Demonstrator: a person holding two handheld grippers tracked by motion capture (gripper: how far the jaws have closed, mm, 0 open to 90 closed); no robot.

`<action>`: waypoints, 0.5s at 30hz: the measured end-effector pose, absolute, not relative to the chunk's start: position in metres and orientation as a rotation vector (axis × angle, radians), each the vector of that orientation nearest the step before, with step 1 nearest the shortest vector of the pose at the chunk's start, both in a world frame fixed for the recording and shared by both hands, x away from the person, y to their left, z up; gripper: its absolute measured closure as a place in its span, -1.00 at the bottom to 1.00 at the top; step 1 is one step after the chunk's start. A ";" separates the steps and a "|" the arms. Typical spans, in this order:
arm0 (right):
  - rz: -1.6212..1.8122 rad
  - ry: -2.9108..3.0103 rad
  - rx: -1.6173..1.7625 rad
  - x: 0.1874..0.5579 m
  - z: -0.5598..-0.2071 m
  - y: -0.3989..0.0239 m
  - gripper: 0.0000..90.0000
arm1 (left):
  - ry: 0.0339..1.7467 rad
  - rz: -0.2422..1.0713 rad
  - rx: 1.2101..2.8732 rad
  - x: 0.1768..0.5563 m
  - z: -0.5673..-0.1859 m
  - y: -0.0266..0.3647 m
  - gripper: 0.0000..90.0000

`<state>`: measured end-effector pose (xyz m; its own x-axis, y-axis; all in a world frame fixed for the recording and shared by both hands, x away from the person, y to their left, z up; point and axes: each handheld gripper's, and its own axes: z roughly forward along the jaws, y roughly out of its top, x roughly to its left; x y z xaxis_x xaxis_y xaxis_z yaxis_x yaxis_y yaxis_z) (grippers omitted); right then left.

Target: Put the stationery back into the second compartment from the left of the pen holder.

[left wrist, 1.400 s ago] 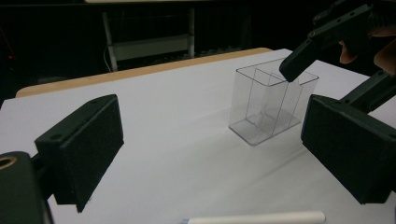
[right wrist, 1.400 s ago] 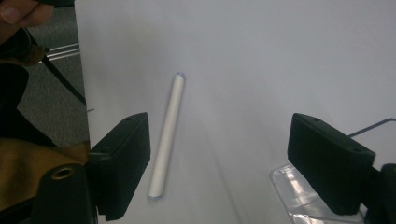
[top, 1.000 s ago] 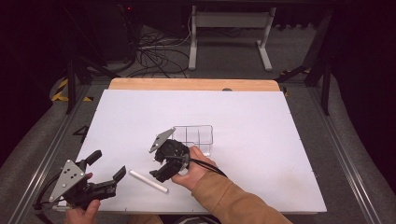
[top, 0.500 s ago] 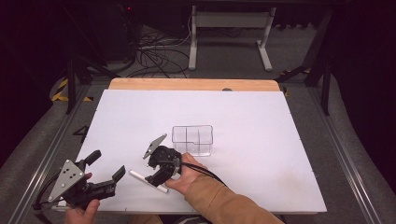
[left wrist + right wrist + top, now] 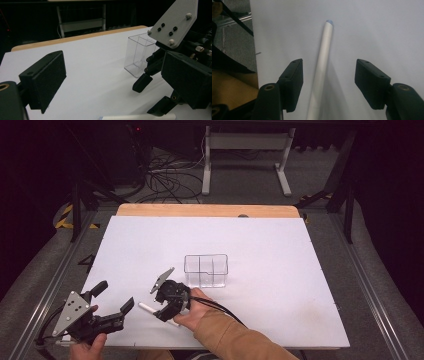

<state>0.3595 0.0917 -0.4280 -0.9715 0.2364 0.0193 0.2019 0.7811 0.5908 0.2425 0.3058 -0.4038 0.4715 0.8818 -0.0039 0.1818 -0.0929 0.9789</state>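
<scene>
At the near left corner of the white surface point(image 5: 280, 250), a person's left hand point(image 5: 86, 347) holds the left gripper point(image 5: 111, 306) just above the sheet, its grey plate tilted up; its fingers point(image 5: 42, 80) stand released and wide apart with nothing between them, and in the left gripper view they frame bare white surface and the clear box beyond. Just to its right, close to the near edge, a slim white marker point(image 5: 148, 308) lies flat, its blue-tipped end point(image 5: 329, 22) pointing toward the left edge; the right gripper point(image 5: 161, 306) hangs directly over it, held by a right hand point(image 5: 192, 312) in a tan sleeve point(image 5: 235, 340) that enters from the near edge; in the right gripper view its fingers point(image 5: 293, 83) are released, one on each side of the marker point(image 5: 322, 67), with a gap between each pad and the barrel; whether they rest on the surface cannot be told. Beyond and to the right, near the middle of the surface, a clear plastic box point(image 5: 206, 270) with inner dividers stands upright and empty, near the right gripper but apart from it; a strip of bare wood point(image 5: 200, 210) shows along the far edge.
</scene>
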 end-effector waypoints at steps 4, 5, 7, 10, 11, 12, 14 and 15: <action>0.943 2.901 0.360 0.359 -0.431 0.094 -0.03 | 0.954 0.767 1.578 0.243 -0.404 0.306 -0.85; 0.946 2.901 0.358 0.359 -0.432 0.095 -0.02 | 0.954 0.768 1.579 0.243 -0.404 0.306 -0.85; 0.930 2.902 0.354 0.359 -0.434 0.096 -0.01 | 0.954 0.769 1.580 0.243 -0.404 0.306 -0.85; 0.926 2.896 0.350 0.357 -0.438 0.098 0.01 | 0.954 0.768 1.577 0.243 -0.404 0.306 -0.85; 0.922 2.898 0.345 0.356 -0.438 0.099 0.03 | 0.952 0.768 1.577 0.243 -0.404 0.306 -0.85; 0.921 2.892 0.334 0.356 -0.440 0.100 0.04 | 0.951 0.768 1.577 0.243 -0.404 0.306 -0.85; 0.916 2.890 0.329 0.354 -0.441 0.101 0.08 | 0.952 0.768 1.580 0.243 -0.404 0.306 -0.85; 0.908 2.887 0.324 0.354 -0.442 0.101 0.10 | 0.952 0.768 1.580 0.243 -0.404 0.306 -0.85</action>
